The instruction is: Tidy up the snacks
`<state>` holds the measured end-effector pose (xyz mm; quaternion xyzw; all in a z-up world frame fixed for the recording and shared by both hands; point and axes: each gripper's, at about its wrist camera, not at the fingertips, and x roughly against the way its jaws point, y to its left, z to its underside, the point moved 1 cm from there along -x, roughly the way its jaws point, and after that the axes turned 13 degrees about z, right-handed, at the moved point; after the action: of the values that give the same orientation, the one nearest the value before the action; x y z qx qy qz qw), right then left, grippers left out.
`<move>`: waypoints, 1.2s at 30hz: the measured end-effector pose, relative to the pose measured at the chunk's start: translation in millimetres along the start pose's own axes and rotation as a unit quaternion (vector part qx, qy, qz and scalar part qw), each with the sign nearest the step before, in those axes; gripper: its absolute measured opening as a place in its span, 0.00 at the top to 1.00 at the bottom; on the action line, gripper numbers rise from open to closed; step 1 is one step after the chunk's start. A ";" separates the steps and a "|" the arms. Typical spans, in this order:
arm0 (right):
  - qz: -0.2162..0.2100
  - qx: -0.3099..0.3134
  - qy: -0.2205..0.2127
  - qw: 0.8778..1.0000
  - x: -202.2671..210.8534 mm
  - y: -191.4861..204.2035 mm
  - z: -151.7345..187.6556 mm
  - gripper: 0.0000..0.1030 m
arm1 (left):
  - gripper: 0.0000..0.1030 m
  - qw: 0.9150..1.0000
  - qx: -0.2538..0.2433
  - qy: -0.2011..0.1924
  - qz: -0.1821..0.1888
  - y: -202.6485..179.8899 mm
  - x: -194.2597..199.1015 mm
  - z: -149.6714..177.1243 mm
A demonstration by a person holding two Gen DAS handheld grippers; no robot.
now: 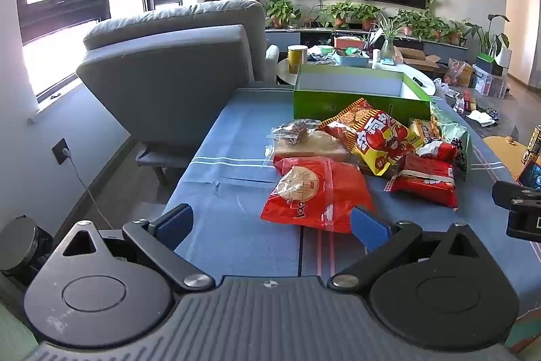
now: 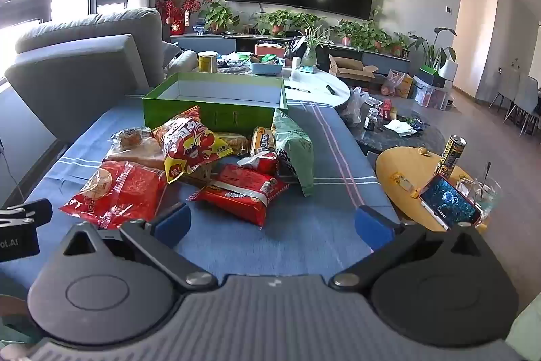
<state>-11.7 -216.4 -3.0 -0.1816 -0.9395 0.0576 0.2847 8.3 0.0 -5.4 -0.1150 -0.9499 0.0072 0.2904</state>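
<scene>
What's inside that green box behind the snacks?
The green box shows only bare white walls and no lid. Its front wall hides the floor from both cameras, so anything lying flat there can't be seen.

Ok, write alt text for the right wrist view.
A pile of snack packets lies on a blue tablecloth in front of an open, empty green box. The right gripper is open and holds nothing, its blue fingers short of the pile.
</scene>
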 end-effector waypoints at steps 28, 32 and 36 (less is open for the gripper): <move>-0.003 0.003 0.004 1.000 -2.4 2.8 5.5 0.00 | 0.03 1.000 -0.008 0.005 0.008 -2.3 -0.7 2.2; 0.000 0.003 0.006 1.000 -0.4 2.4 3.4 0.00 | 0.03 1.000 -0.008 0.005 0.008 -2.4 -1.1 2.5; 0.000 0.005 0.007 1.000 -2.4 3.5 3.5 0.00 | 0.03 1.000 -0.008 0.010 0.017 -2.0 -1.6 2.3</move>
<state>-10.7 -214.1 -7.9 -0.1805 -0.9371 0.0605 0.2926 7.8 -2.2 -8.1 -0.1334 -0.9450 0.0034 0.2986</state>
